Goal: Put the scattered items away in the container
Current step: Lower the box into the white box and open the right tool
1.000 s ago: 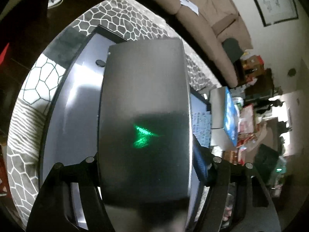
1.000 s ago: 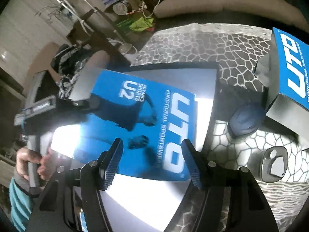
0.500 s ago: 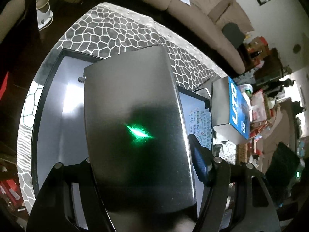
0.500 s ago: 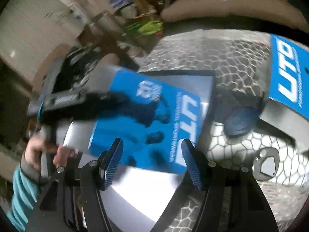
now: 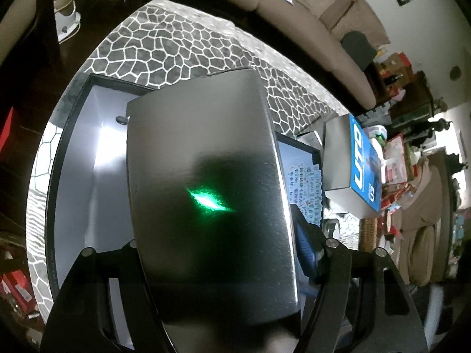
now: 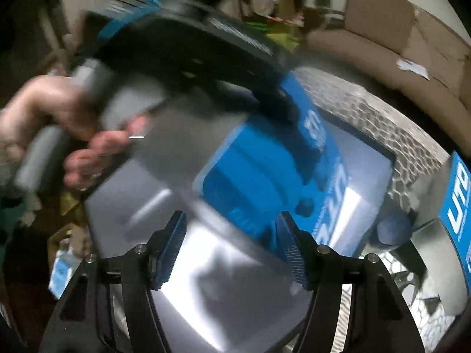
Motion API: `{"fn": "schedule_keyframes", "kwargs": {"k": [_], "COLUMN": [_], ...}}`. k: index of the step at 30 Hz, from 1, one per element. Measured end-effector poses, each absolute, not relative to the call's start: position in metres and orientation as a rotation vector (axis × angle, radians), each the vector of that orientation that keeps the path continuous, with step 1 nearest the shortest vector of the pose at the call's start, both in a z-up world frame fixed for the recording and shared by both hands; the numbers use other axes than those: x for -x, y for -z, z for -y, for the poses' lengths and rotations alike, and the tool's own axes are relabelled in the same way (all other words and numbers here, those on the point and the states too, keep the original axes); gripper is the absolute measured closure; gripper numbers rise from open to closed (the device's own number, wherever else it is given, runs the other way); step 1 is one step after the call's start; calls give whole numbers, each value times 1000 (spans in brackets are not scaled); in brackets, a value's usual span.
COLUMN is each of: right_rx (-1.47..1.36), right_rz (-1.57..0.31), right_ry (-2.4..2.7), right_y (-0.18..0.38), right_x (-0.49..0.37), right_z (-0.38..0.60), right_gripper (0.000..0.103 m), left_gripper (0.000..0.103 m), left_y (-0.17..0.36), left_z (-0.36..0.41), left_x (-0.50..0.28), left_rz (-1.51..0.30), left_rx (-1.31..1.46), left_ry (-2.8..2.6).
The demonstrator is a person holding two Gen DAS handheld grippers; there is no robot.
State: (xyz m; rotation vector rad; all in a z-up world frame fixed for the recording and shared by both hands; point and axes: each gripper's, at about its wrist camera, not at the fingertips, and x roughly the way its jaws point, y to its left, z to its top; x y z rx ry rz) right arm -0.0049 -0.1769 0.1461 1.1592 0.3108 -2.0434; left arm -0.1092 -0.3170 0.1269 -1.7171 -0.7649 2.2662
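A grey and blue box (image 5: 206,176) is clamped between the left gripper's (image 5: 217,253) fingers and held over the open container (image 5: 88,176). The right gripper (image 6: 232,250) is spread, nothing between its pads.
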Motion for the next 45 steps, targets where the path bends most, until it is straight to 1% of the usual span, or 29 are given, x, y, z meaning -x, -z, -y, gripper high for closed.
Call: {"fn": "schedule_keyframes", "kwargs": {"k": [3, 6, 9, 14, 19, 25, 27, 31, 37, 42, 45], "right_rx": [-1201, -1245, -1281, -1295, -1307, -1325, -1331, -1334, -1344, -1351, -1352], "right_rz": [-259, -223, -243, -262, -297, -314, -321, -349, -399, -405, -420], "right_ry": [2069, 2076, 2097, 2109, 2118, 2124, 2125, 2130, 2150, 2160, 2160], "right_y": [-133, -121, -114, -111, -106, -105, -104, -101, -99, -97, -96], "right_x": [17, 24, 28, 26, 31, 32, 34, 32, 31, 33, 34], "right_z": [174, 172, 177, 184, 188, 186, 184, 182, 186, 185, 185], "right_gripper": [38, 38, 38, 38, 38, 38, 38, 38, 37, 37, 36], "left_gripper": [32, 30, 30, 30, 29, 27, 27, 27, 27, 24, 23], "left_y": [-130, -133, -136, -138, -151, -138, -139, -149, -141, -147, -134], "left_z": [318, 328, 345, 365, 382, 368, 360, 360, 372, 387, 383], "left_x": [106, 99, 91, 82, 74, 77, 76, 71, 71, 64, 69], "left_rz": [747, 786, 830, 860, 877, 772, 715, 665, 667, 726, 686], "left_rx": [1721, 1704, 1674, 1657, 1592, 1674, 1686, 1677, 1738, 1673, 1751], "left_ry": [-2273, -2269, -2282, -2302, -2369, -2354, -2380, -2465, -2492, -2535, -2487]}}
